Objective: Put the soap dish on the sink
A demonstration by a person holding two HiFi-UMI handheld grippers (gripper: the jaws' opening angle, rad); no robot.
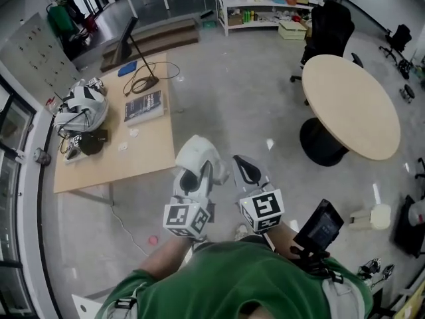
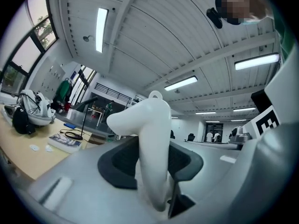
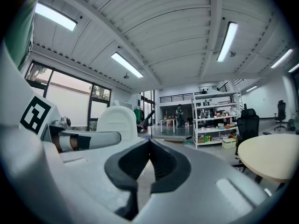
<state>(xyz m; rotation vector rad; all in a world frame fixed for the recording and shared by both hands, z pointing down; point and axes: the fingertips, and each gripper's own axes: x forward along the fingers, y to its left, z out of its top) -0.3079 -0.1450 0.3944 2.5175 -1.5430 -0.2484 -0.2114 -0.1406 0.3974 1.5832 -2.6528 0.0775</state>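
The white soap dish (image 1: 194,153) stands clamped in my left gripper (image 1: 198,177), held out level over the grey floor in the head view. In the left gripper view the soap dish (image 2: 150,125) rises between the two dark pads (image 2: 117,164), which press on its sides. My right gripper (image 1: 247,171) is just to the right of the left one. In the right gripper view the right gripper (image 3: 150,143) has its dark tips meeting, with nothing between them. The soap dish (image 3: 117,120) shows there at the left. No sink is in view.
A wooden table (image 1: 143,148) at the left holds a book (image 1: 143,106), bags (image 1: 81,108) and a cable. A round table (image 1: 352,105) and a black chair (image 1: 329,28) stand at the right, shelves (image 1: 265,2) at the back. A black device (image 1: 320,226) hangs by the person's right side.
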